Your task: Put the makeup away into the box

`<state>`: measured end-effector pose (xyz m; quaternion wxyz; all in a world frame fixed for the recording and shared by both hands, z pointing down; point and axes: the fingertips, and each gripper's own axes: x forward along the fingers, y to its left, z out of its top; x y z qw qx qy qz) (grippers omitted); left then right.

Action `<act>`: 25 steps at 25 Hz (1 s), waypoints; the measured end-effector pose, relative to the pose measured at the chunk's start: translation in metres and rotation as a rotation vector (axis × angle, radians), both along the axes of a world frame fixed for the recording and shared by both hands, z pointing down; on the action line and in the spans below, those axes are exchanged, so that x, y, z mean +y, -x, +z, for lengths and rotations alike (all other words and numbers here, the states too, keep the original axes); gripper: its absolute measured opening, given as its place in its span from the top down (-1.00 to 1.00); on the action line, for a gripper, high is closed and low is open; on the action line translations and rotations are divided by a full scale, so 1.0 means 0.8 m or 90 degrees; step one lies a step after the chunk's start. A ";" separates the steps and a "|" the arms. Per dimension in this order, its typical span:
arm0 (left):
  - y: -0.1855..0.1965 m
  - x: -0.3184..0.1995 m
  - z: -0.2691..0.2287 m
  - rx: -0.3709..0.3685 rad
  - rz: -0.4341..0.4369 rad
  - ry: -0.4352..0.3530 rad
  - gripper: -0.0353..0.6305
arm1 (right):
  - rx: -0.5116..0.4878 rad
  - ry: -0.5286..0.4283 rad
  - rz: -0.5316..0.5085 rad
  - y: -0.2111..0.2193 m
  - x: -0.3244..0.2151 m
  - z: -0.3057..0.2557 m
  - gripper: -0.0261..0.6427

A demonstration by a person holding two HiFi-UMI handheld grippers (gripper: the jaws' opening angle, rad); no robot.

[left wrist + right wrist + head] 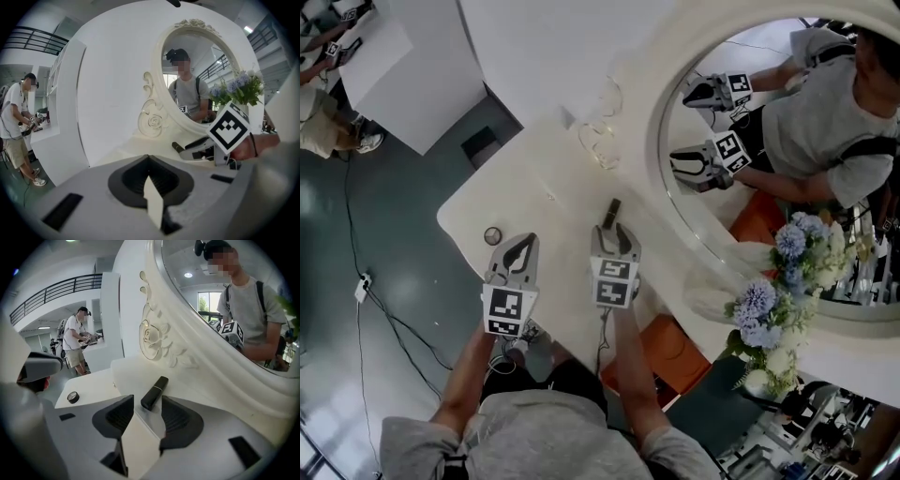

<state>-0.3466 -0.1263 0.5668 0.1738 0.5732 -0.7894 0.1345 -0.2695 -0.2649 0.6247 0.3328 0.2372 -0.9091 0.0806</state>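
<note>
White vanity tabletop (534, 187) against an oval mirror (661, 178), seen from the head view. A black lipstick (610, 214) lies on it near the mirror's frame. A small round case (492, 235) sits well apart, by the table's left edge. The left gripper (525, 242) hangs just beside that case, and the right gripper (614, 234) is right behind the lipstick. Blue and white flowers (769, 309) stand at the right.

From the left gripper view, its jaws are clenched tip to tip with nothing between them.

From the right gripper view, its jaws stand apart. The lipstick's near end lies at the gap, with neither pad pressing it.
</note>
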 end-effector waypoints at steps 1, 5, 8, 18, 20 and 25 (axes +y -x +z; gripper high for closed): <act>0.000 0.000 0.002 0.002 0.000 0.001 0.89 | 0.004 0.001 0.001 0.001 -0.002 0.002 0.35; 0.000 0.001 0.008 0.005 -0.001 0.007 0.89 | 0.016 0.005 0.005 0.005 -0.007 0.006 0.35; -0.001 0.003 0.012 0.008 -0.002 0.012 0.89 | 0.032 0.006 0.003 0.008 -0.007 0.009 0.42; -0.012 0.011 0.013 0.007 0.004 0.016 0.89 | 0.023 0.020 0.011 0.011 -0.001 0.010 0.62; -0.014 0.014 0.012 0.008 0.005 0.015 0.89 | 0.021 0.022 0.013 0.010 -0.001 0.009 0.63; -0.014 0.020 0.004 0.001 0.009 0.012 0.89 | 0.007 0.025 0.012 0.007 0.005 0.000 0.63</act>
